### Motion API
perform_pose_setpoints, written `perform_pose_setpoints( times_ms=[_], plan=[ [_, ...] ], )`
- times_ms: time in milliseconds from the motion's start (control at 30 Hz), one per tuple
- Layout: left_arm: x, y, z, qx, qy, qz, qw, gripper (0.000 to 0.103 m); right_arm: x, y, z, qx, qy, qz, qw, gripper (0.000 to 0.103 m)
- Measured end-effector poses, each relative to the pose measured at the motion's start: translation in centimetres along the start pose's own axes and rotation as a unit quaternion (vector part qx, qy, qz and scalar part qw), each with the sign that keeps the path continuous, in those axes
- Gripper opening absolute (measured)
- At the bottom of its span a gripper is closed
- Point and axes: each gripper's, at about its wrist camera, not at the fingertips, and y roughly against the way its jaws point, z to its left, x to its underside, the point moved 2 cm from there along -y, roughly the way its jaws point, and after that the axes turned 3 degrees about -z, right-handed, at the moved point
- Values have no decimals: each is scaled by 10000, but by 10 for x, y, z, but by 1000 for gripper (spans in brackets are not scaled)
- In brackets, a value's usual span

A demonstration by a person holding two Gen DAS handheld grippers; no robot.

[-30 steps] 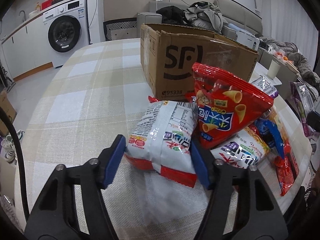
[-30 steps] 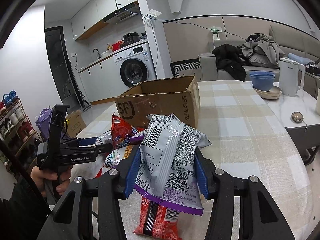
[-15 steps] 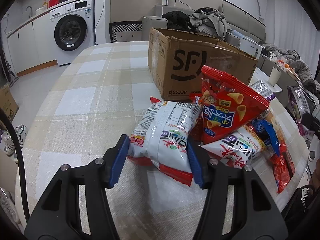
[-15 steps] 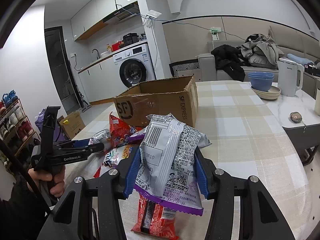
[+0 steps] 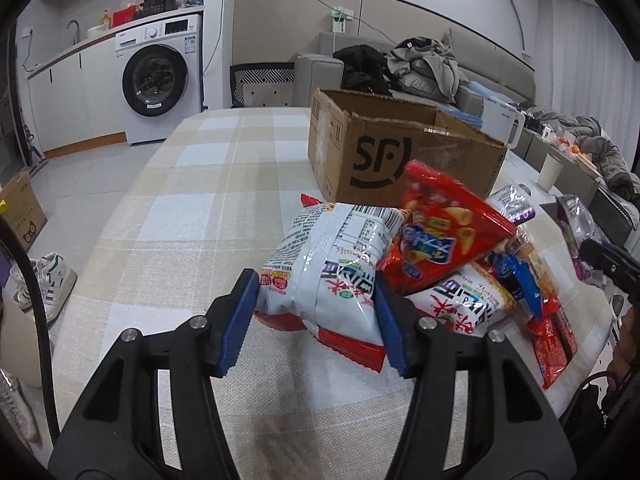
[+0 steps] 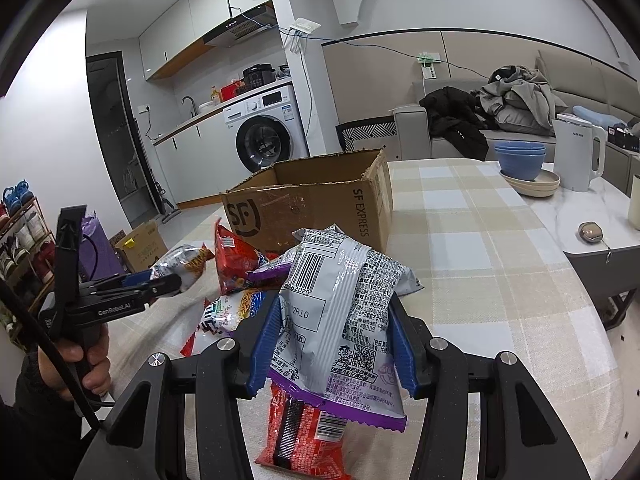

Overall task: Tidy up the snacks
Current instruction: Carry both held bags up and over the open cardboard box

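My left gripper is shut on a white-and-red snack bag, held a little above the checked tablecloth. Beside it lie a red cone-snack bag and several other packets. An open cardboard box marked SF stands just behind the pile. My right gripper is shut on a silver-and-purple snack bag, held upright above a red packet. In the right wrist view a hand holds the left gripper at the left, and the box sits behind the pile.
A white kettle, blue bowls and a small round object stand on the marble counter to the right. A cup is beyond the box. Shoes and a small carton lie on the floor left of the table.
My left gripper's jaws narrowed onto the white bag and raised it slightly off the cloth. My right gripper and its silver bag have stayed put.
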Motion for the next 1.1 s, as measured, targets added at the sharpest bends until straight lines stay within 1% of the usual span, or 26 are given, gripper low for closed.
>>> perform_pose_setpoints(
  times_ms=[367, 633, 900, 1100],
  plan=[
    [-16, 44, -1, 1, 37, -430, 9991, 54, -15, 3, 3, 9, 93, -147, 9998, 51],
    [-28, 64, -4, -4, 31, -590, 9983, 54, -35, 7, 4, 11, 177, -331, 9993, 51],
    [-50, 84, 0, -6, 138, -800, 9967, 54, -55, 14, 7, -59, 196, -528, 9984, 51],
    [-71, 95, -9, 44, 127, -908, 9958, 54, -73, 17, 16, -100, 300, -683, 9972, 51]
  ],
)
